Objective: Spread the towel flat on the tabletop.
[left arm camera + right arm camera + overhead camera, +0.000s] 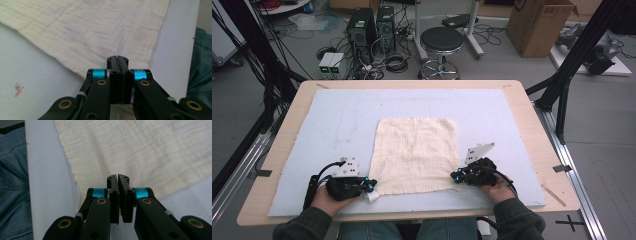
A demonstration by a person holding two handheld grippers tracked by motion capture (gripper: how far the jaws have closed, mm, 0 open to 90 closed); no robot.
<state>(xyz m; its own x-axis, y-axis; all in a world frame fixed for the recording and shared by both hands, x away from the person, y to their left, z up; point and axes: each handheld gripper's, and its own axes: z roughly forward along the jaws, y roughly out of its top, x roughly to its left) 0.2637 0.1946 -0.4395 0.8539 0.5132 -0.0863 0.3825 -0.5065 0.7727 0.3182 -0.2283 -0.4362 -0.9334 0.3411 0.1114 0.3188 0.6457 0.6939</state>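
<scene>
Cluttered lab floor beyond, with a black stool [441,41], computer towers [371,27], tangled cables and a cardboard box [539,26] at far right. Nearer in, a wooden surface [522,107] carrying a pale blue mat [337,115]. Spread flat on the middle of that mat, a cream cloth [416,152], roughly square, near edge running close to the mat's near border.

Left gripper [371,187] down at the cloth's near left corner, right gripper [455,176] at the near right corner. Both low, both aimed inward along the near edge. Looks like a matched two-corner pinch, probably set up for lifting or folding the cloth away toward the far side.

From the left gripper [117,58] view: jaws pressed together, no gap to speak of, with a scrap of cream fabric showing beneath the links, so apparently clamped on the corner. From the right gripper [117,176] view: jaws narrow too, barely a slit at the tips, cloth [140,152] edge running under them. Pinched on the fabric by the look of it, though the contact itself sits hidden under the black pads.

High view good for layout and symmetry, poor for the grip. Gripper views good for jaw closure, the crinkled weave [87,30], a small orange and blue mark [18,89] on the mat, and denim knees past the mat's near edge.
</scene>
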